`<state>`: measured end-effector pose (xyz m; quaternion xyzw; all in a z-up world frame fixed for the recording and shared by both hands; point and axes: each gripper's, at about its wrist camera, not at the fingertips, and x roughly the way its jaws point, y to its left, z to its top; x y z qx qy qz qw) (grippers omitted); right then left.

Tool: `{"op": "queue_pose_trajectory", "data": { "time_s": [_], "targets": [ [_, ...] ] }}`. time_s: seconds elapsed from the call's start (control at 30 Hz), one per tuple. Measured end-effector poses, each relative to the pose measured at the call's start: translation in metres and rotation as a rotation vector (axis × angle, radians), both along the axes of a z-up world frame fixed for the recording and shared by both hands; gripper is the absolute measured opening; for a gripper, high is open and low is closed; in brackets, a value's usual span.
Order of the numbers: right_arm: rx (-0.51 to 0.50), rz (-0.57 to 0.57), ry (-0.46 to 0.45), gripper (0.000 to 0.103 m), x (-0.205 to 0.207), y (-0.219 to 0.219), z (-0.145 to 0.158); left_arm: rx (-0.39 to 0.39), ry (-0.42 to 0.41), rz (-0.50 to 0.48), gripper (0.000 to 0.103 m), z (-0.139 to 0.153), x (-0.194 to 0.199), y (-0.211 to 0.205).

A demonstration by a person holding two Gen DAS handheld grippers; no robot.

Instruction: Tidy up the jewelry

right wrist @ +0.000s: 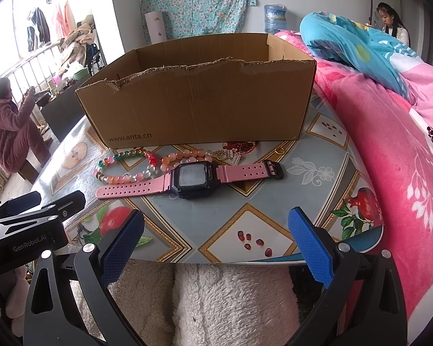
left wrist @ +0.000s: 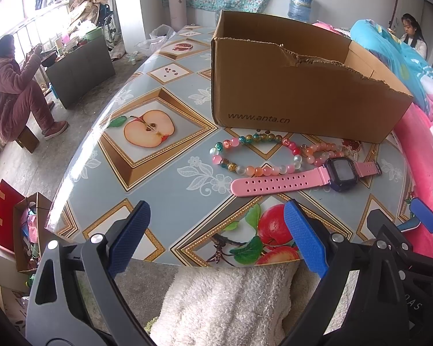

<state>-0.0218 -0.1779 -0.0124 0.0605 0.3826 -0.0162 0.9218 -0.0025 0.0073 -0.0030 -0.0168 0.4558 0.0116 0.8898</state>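
Hovering at table [right wrist: 326, 155] near edge, left gripper [left wrist: 216, 236] & right gripper [right wrist: 216, 240] wide open, empty. Watch [right wrist: 192, 179], bracelets [left wrist: 254, 155] lie mid-table before box [right wrist: 199, 103], w/in reach for loading.

Both cameras sit low at the near edge of the table [left wrist: 164, 178], looking forward between their own fingers [left wrist: 130, 236] toward the box [left wrist: 288, 92]. The left view stands leftward, the right nearer the bed [right wrist: 389, 158]. Both share the watch [right wrist: 192, 178], beads [left wrist: 254, 155] and, probably, the whole box front.
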Motion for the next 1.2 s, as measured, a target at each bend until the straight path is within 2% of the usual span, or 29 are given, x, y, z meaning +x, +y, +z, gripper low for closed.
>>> {"op": "queue_pose_trajectory", "data": {
  "time_s": [0.87,1.2],
  "targets": [
    [0.001,-0.002,-0.002,0.097,-0.0001,0.0014,0.0019,0.003,0.000,0.001,0.090,-0.0004,0.0002,0.0020],
    [0.001,-0.002,-0.001,0.097,0.0000,0.0013,0.0016,0.027,0.001,0.006,0.090,-0.0021,-0.0019,0.0057]
  ]
}}
